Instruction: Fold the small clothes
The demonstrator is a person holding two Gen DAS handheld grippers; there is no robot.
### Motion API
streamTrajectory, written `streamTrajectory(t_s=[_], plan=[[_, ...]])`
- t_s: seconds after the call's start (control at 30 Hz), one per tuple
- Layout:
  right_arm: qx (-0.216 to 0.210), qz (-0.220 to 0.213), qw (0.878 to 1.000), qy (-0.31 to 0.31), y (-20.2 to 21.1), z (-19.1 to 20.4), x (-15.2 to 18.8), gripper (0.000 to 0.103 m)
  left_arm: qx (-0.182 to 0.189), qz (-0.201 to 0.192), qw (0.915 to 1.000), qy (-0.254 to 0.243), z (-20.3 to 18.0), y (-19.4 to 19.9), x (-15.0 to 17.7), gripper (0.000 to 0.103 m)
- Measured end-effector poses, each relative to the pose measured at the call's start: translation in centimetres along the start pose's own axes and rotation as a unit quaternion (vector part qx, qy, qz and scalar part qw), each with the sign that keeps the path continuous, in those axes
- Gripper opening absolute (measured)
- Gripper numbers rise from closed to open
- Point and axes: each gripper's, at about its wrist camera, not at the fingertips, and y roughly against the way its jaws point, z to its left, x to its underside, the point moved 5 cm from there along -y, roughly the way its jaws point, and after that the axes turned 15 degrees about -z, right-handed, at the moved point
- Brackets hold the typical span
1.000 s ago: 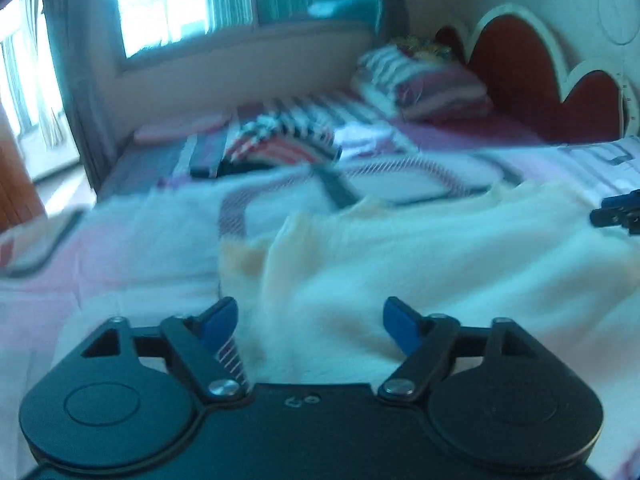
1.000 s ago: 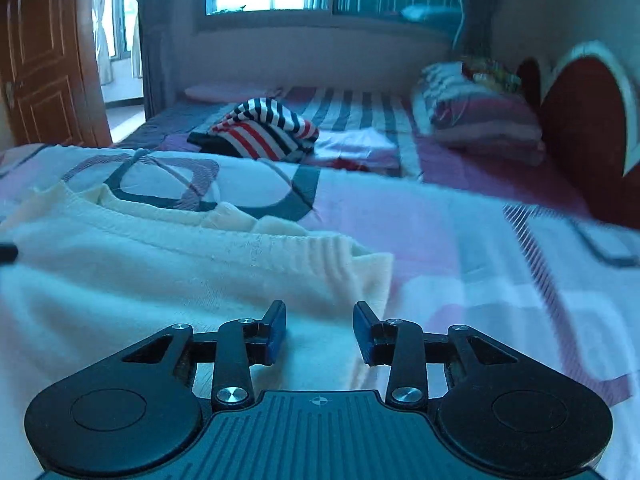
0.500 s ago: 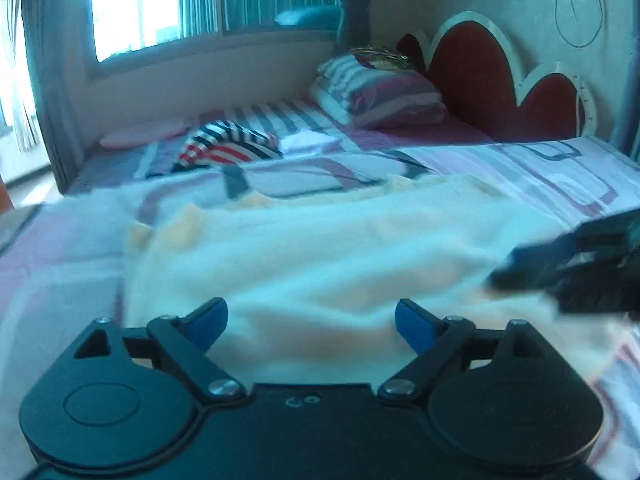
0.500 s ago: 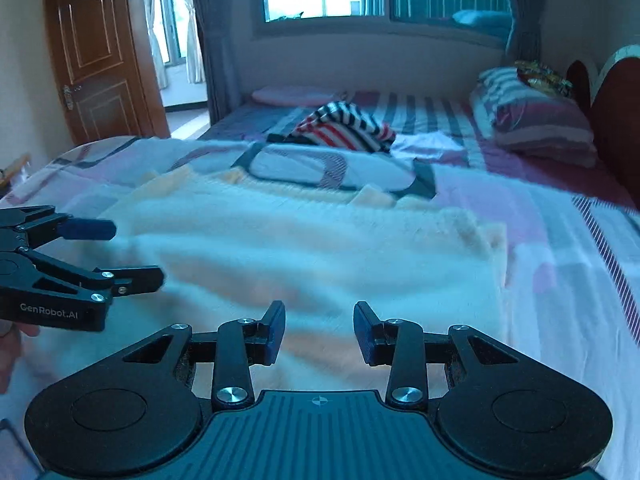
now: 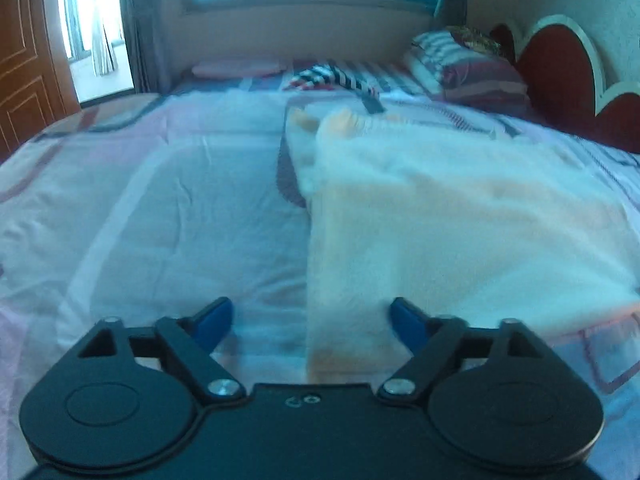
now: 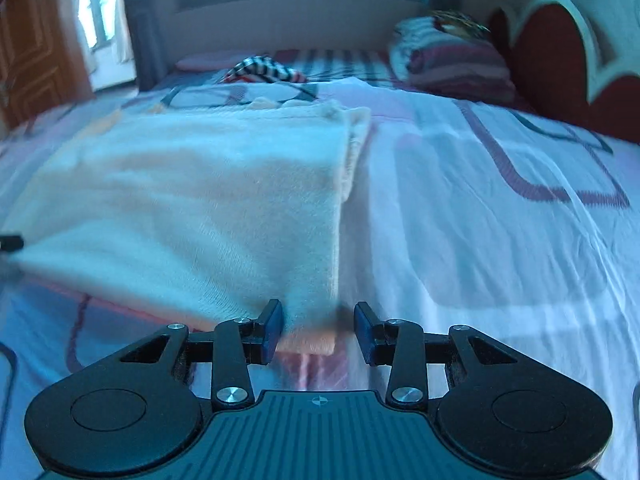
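Observation:
A cream knitted sweater (image 5: 460, 216) lies flat on the bed, partly folded, with its near hem towards me. My left gripper (image 5: 310, 318) is open, with the sweater's near left corner between its blue fingertips. In the right wrist view the sweater (image 6: 192, 200) fills the left half. My right gripper (image 6: 318, 330) is open, with the sweater's near right corner between its fingertips. A dark tip of the left gripper (image 6: 10, 242) shows at the far left edge.
The bed has a pink and white patterned sheet (image 5: 140, 220). A striped garment (image 5: 332, 76) lies further back. Striped pillows (image 5: 472, 64) sit by the red headboard (image 5: 560, 72). A wooden door (image 5: 24, 56) stands on the left.
Both grippers have drawn back to the sweater's near hem, the left one to its left corner and the right one to its right corner. Both stay open.

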Motion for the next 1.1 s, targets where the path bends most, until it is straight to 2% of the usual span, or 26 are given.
streamTrajectory(t_s=[0.1,0.17,0.27,0.33,0.37,0.47,0.6,0.67,0.87,0.93,0.97,1.07,1.1], plan=[[-0.026,-0.037,0.999,-0.002,1.3,2.7,-1.6,0.038,0.024,-0.028,0.9993,-0.004,-3.4,0.8,-1.4,0.082],[-0.044,-0.037,0.998,0.000,1.1,5.2,-1.9,0.038,0.048,-0.030,0.9982,-0.017,-6.6,0.5,-1.4,0.086],[-0.060,-0.027,0.998,0.004,-0.4,8.7,-1.2,0.038,0.064,-0.022,0.9965,-0.049,-10.8,-0.4,-0.6,0.088],[-0.057,-0.018,0.998,0.000,-1.0,9.5,-0.3,0.038,0.063,0.000,0.9961,-0.061,-12.1,-1.3,0.5,0.090],[-0.052,-0.018,0.998,0.005,-1.1,9.6,0.0,0.038,0.054,0.013,0.9963,-0.065,-12.1,-1.9,1.2,0.092],[-0.054,-0.021,0.998,-0.015,-1.0,8.2,0.6,0.038,0.050,0.013,0.9978,-0.041,-10.4,-2.0,2.0,0.099],[-0.015,-0.019,0.999,-0.027,-0.2,4.9,0.6,0.038,0.047,0.014,0.9982,-0.035,-8.7,-1.6,2.1,0.099],[-0.011,-0.017,0.999,-0.042,0.0,3.6,0.6,0.037,0.048,0.015,0.9982,-0.032,-8.2,-1.5,2.1,0.099],[-0.002,-0.005,0.999,-0.034,0.2,3.7,0.0,0.037,0.047,0.025,0.9981,-0.031,-8.1,-1.4,1.8,0.099],[0.011,-0.014,0.999,-0.043,0.6,3.4,-0.3,0.037,0.049,0.026,0.9979,-0.035,-8.0,-1.5,1.9,0.099],[0.021,-0.005,0.999,-0.041,0.4,3.2,0.0,0.037,0.051,0.025,0.9978,-0.033,-7.9,-1.5,1.9,0.099],[0.016,0.004,0.999,-0.032,0.3,3.0,0.3,0.037,0.051,0.027,0.9979,-0.028,-7.7,-1.3,1.9,0.099],[0.015,0.006,0.999,-0.032,0.5,3.0,0.1,0.037,0.047,0.027,0.9983,-0.022,-7.5,-1.0,1.7,0.092]])
